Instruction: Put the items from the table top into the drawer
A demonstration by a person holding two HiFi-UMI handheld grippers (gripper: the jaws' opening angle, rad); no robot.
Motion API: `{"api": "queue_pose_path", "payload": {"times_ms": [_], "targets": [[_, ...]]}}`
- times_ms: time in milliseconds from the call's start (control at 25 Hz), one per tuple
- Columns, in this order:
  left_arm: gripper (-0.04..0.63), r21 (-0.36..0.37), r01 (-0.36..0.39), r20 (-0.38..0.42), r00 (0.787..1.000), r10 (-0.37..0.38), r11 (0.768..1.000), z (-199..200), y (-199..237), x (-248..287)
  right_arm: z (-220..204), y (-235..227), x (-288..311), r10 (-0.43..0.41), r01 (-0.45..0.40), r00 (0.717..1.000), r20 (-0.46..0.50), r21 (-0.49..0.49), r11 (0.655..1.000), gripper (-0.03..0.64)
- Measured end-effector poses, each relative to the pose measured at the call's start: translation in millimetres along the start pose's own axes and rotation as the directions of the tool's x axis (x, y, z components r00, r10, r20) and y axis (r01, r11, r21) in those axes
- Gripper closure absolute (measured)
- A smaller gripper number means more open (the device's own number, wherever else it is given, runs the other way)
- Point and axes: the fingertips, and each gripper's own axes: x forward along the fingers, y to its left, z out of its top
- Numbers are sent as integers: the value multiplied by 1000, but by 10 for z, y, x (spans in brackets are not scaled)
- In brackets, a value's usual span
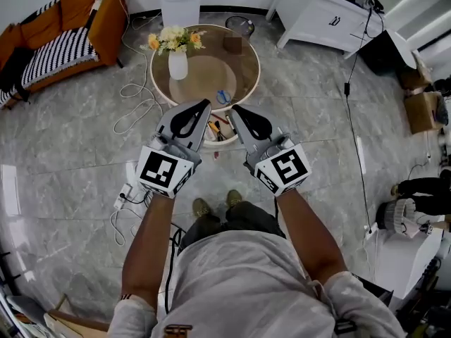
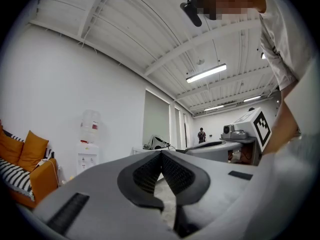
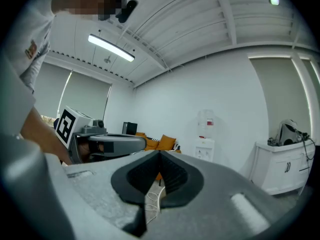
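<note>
**A:** How were the grippers set?

**B:** Both were closed with nothing in them. I had the left gripper (image 1: 206,104) and right gripper (image 1: 235,108) side by side, roughly level. They were aimed at the table (image 1: 258,72), with their tips just short of its near edge.

**A:** Where were the things to move?

**B:** They were on the glass top. A small blue thing (image 1: 223,97), maybe scissors, lay near the front. A box (image 1: 232,44) sat at the far rim and a vase (image 1: 178,65) of flowers (image 1: 173,39) stood at the left. The drawer (image 1: 227,138) stood open under the near edge, between my jaw tips and partly hidden by them. It already had some pen-like bits in it.

**A:** How did you expect them to handle?

**B:** I judged the blue thing light, flat and likely to skid on glass, so I'd pinch it across its middle. The box looked stiff and light, so I'd grip it across two sides. The vase worried me: smooth, breakable and top-heavy. I'd take it low on the body, if it fits the drawer at all.

**A:** Was anything in the way?

**B:** The vase stood near the blue thing, on its left. Cables (image 1: 134,97) looped on the floor left of the table. The sofa (image 1: 63,27) was well apart.
</note>
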Motion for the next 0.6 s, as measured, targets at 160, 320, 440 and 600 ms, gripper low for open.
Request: {"api": "queue_pose_path", "payload": {"times_ms": [160,320,440,600], "targets": [[597,3,-10,-7,1000,10,1000,-156,131,7,-225,-16,85,-38,38,998,-59,-5,999,615],[597,0,-29,-16,999,29,1000,-350,258,99,-447,-102,165,-65,63,992,-106,-25,998,615],[596,0,-34,-32,999,34,999,-528,331,210,-632,-202,245,-72,68,988,-134,-34,997,615],[597,20,-37,-69,997,38,999,-758,456,395,-873,-372,407,-74,66,984,-162,-55,996,615]]}}
